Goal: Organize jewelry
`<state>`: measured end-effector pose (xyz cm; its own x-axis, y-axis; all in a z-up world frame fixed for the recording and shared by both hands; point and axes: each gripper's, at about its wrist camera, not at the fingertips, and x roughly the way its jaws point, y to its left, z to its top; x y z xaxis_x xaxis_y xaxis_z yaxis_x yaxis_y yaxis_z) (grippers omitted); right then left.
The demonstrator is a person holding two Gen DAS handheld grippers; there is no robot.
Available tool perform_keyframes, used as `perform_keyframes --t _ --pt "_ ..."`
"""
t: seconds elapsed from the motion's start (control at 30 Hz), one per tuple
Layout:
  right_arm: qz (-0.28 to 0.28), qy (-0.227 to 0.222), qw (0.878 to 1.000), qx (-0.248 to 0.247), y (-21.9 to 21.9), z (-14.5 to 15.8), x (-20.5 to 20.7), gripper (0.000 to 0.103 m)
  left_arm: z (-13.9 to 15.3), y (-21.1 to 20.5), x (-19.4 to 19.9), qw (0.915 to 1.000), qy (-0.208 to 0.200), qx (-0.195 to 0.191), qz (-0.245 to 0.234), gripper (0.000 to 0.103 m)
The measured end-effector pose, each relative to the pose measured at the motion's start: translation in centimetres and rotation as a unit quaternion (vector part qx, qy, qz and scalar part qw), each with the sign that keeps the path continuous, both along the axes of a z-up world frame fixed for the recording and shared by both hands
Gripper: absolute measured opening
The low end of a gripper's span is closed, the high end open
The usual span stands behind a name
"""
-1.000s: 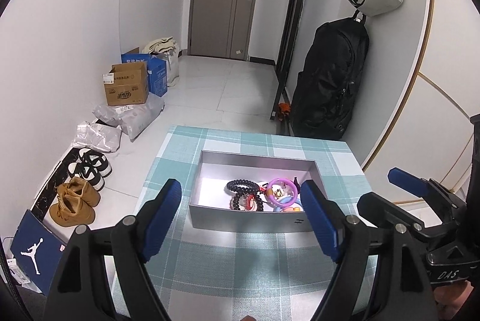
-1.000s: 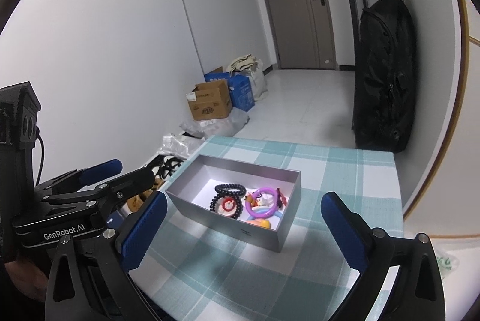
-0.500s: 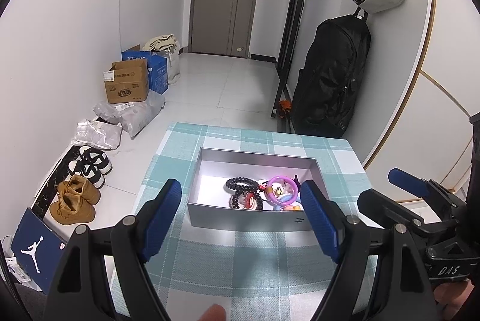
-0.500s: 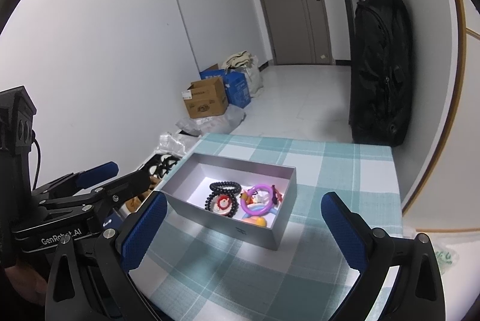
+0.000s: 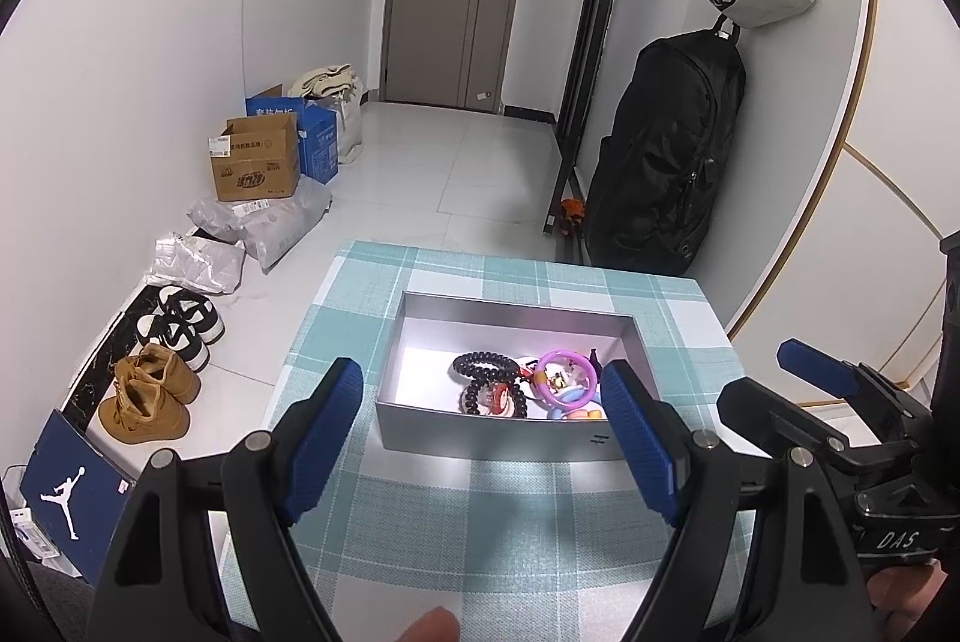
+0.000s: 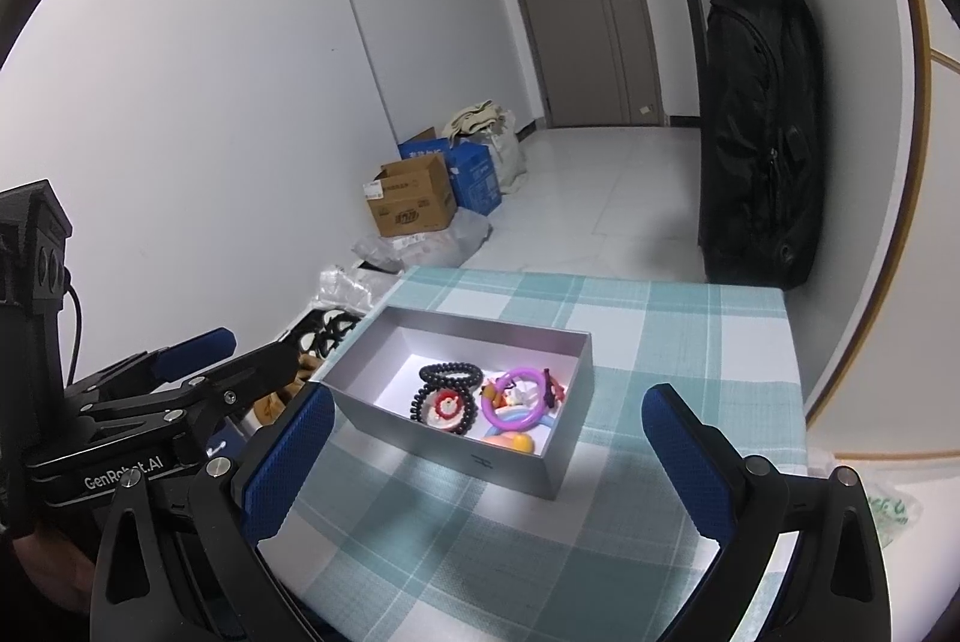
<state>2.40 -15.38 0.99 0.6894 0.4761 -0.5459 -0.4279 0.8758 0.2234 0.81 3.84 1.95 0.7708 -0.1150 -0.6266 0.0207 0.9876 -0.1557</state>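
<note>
Progress: judged nearly finished; no jewelry is seen on the checked tablecloth (image 5: 480, 522).
Jewelry: black beaded bracelets (image 5: 483, 365) and a purple ring (image 6: 517, 398) are heaped inside the grey box (image 5: 498, 438) (mid-table).
Left gripper (image 5: 480, 438): jaws apart, nothing held.
Right gripper (image 6: 489, 468): likewise spread, empty.

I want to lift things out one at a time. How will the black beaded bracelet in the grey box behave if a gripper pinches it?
The black beaded bracelet looks like beads on a cord, so it would probably sag, not hold its ring shape. It lies against a second dark bracelet in the grey box, so that one may drag along. Its round, glossy beads might slip between the pads.
</note>
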Motion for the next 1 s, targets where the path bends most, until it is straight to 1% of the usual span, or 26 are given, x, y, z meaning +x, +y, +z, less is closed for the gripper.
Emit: perform_keyframes --t 0.2,0.73,1.0 --pt "-0.002 0.002 1.0 -0.001 -0.04 -0.09 0.03 0.103 -0.25 0.02 0.16 0.9999 0.012 -0.01 -0.003 0.078" --pt "-0.002 0.001 1.0 -0.005 0.01 -0.17 0.01 0.103 -0.26 0.04 0.17 0.9999 0.012 -0.007 -0.007 0.078" --pt "0.003 0.008 1.0 -0.006 0.13 -0.35 0.04 0.103 -0.26 0.07 0.17 0.9999 0.011 -0.006 -0.006 0.078"
